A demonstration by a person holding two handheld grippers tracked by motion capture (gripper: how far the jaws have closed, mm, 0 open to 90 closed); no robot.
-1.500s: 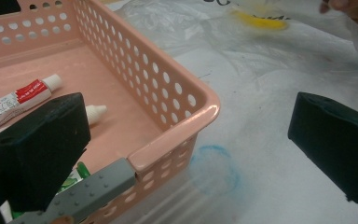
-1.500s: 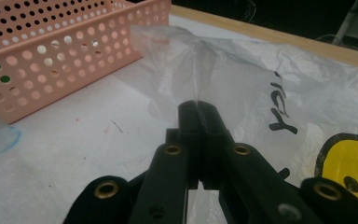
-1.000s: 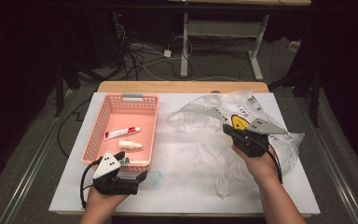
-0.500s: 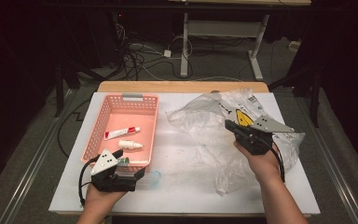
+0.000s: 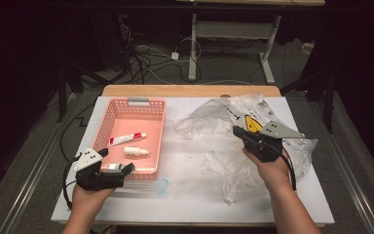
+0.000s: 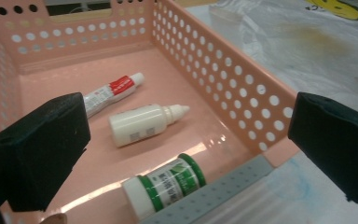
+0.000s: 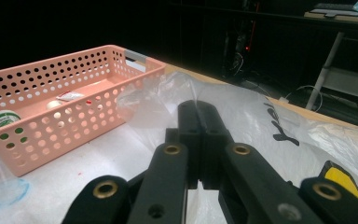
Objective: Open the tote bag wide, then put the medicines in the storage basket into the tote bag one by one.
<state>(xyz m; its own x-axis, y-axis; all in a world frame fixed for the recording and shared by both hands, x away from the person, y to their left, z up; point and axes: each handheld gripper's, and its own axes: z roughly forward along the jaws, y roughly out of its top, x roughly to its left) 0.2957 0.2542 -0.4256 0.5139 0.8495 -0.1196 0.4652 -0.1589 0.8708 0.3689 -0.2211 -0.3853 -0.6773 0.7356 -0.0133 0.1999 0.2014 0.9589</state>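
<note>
At the near end of the pink basket [image 5: 151,105], the left claw [image 6: 186,140] is held wide open with nothing between its pads, poised over a green-labelled white bottle [image 6: 165,184] lying on its side just inside the near wall. Farther in, a white dropper bottle [image 6: 142,122] and a red-and-white tube [image 6: 112,92] are seen lying near each other on the basket floor. The step in hand is judged to be the filling of the basket from the clear plastic bag [image 5: 224,131], spread on the desk [image 5: 185,204] at the right. The right claw [image 7: 199,112] is shut, apparently pinching the bag's film, though this cannot be told for certain. Next, the left hand [image 5: 90,200] would need to be drawn clear and brought across to the bag. Both forearms are stretched forward, with the claws pointed roughly level.
</note>
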